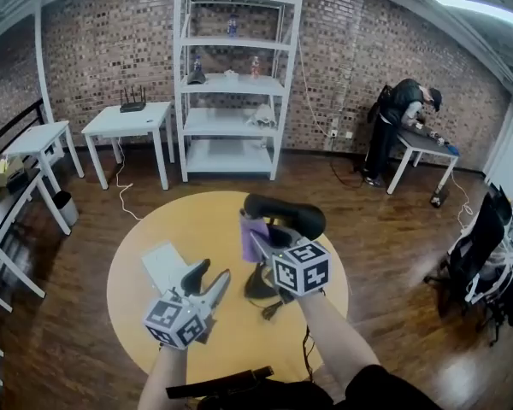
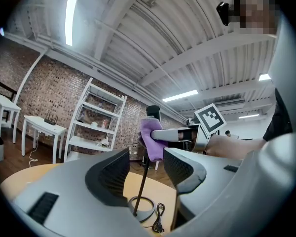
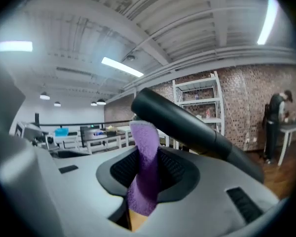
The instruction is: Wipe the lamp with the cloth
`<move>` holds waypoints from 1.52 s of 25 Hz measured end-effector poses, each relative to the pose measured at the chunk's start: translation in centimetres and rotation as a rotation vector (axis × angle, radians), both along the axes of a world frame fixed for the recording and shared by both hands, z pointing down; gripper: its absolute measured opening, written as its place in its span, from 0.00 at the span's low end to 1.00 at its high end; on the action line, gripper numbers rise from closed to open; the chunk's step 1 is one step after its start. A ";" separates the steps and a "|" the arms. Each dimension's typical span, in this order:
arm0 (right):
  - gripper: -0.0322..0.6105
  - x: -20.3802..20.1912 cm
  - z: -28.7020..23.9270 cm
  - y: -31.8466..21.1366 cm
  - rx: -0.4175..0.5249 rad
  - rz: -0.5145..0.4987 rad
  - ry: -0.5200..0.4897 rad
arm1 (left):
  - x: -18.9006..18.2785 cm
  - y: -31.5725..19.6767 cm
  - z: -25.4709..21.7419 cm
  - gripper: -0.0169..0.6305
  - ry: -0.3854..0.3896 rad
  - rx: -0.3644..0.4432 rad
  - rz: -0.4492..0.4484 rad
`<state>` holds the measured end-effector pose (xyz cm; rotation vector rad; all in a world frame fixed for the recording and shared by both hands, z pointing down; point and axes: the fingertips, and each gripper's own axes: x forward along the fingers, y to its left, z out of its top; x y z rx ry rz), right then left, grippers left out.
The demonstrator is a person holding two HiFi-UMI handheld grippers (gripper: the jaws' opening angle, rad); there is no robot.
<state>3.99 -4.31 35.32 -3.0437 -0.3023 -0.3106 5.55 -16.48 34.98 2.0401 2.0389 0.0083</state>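
Right gripper (image 1: 261, 244), with the marker cube on its back, has its two jaws closed on a soft purple cloth (image 1: 251, 231). In the right gripper view the cloth (image 3: 146, 167) hangs pinched between the dark ribbed pads of that gripper (image 3: 147, 171). Its upper end meets the underside of the black tube-shaped head of the desk lamp (image 3: 183, 121).

From the head view, the black desk lamp (image 1: 287, 214) stands on a round yellow wooden table (image 1: 201, 222), right of the table's middle. Its round base (image 1: 258, 286) is flat on the top, and a thin stem rises to the long head. A black cable (image 1: 272, 308) lies curled just beside the base. The cloth sits against the left end of the head.

Left gripper (image 1: 213, 275) hovers low over the table, near the lamp's base but apart from it. Its jaws stand apart and grip nothing. In the left gripper view the lamp's stem (image 2: 142, 181) and base (image 2: 147, 209) show beyond the gap of that gripper (image 2: 145, 171). The purple cloth (image 2: 153, 139) is higher up, wrapped near the top of the stem. A flat white rectangular sheet (image 1: 164, 266) lies on the table just left of this gripper.

Behind the table a white metal shelving unit (image 1: 231, 84) stands against a brick wall (image 1: 94, 49). A person in dark clothes (image 1: 399, 114) bends over a white table at the far right.
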 end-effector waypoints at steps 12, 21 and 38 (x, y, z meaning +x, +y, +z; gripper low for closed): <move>0.20 -2.0 1.8 1.7 0.068 -0.155 -0.005 | -1.4 2.5 1.1 0.36 -0.017 0.053 -0.097; 0.20 -5.3 5.1 5.4 0.097 -0.115 -0.054 | -3.0 3.8 0.6 0.36 -0.030 0.058 -0.071; 0.21 -2.5 2.2 2.4 -0.157 0.044 0.225 | -2.3 1.2 2.3 0.36 -0.045 0.108 -0.120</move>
